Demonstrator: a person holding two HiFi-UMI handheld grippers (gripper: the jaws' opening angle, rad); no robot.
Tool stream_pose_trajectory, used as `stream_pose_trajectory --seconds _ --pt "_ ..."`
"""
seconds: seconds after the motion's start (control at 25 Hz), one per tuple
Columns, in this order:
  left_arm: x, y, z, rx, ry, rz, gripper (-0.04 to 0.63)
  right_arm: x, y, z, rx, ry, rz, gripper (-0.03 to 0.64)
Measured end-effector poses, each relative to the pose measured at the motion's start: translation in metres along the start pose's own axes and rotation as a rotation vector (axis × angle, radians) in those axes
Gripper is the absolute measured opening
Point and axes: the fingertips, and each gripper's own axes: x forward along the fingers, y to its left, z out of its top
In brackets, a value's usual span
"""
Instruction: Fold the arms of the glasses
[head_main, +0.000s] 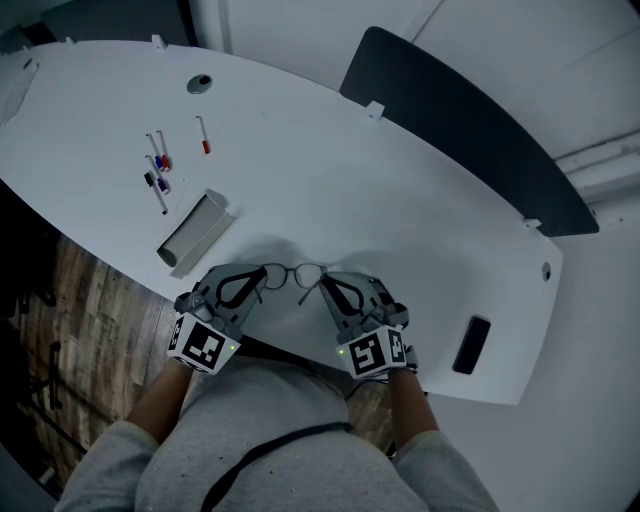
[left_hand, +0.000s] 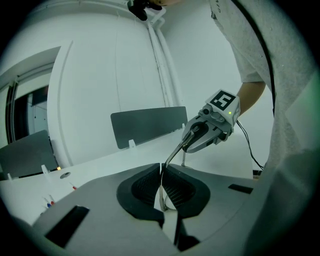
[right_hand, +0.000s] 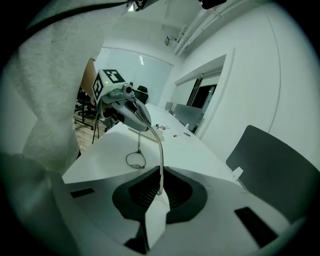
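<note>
Thin wire-rimmed glasses (head_main: 295, 273) hang between my two grippers just above the white table (head_main: 400, 210), near its front edge. My left gripper (head_main: 258, 277) is shut on one arm of the glasses (left_hand: 172, 152); the metal arm runs from its pads (left_hand: 150, 186) up toward the other gripper (left_hand: 210, 127). My right gripper (head_main: 324, 284) is shut on the other arm (right_hand: 159, 150), which curves from its pads (right_hand: 172, 190) toward the left gripper (right_hand: 122, 105). One round lens (right_hand: 135, 160) dangles below that arm.
A grey open case (head_main: 195, 235) lies left of the grippers. Several markers (head_main: 160, 165) are scattered beyond it. A black phone (head_main: 471, 345) lies at the right near the table's edge. A dark divider panel (head_main: 470, 130) stands along the far side.
</note>
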Motion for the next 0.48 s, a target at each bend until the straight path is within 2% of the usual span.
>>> stream_pose_trajectory --seconds 0.28,0.48 --pt "-0.004 0.009 -0.001 -0.003 0.0 0.029 0.023 0.011 0.013 0.009 -0.15 0.046 0.034 0.035" --pt "-0.004 0.008 -0.003 -0.034 -0.003 0.036 0.02 0.022 0.015 0.01 -0.229 0.088 0.044 0.035"
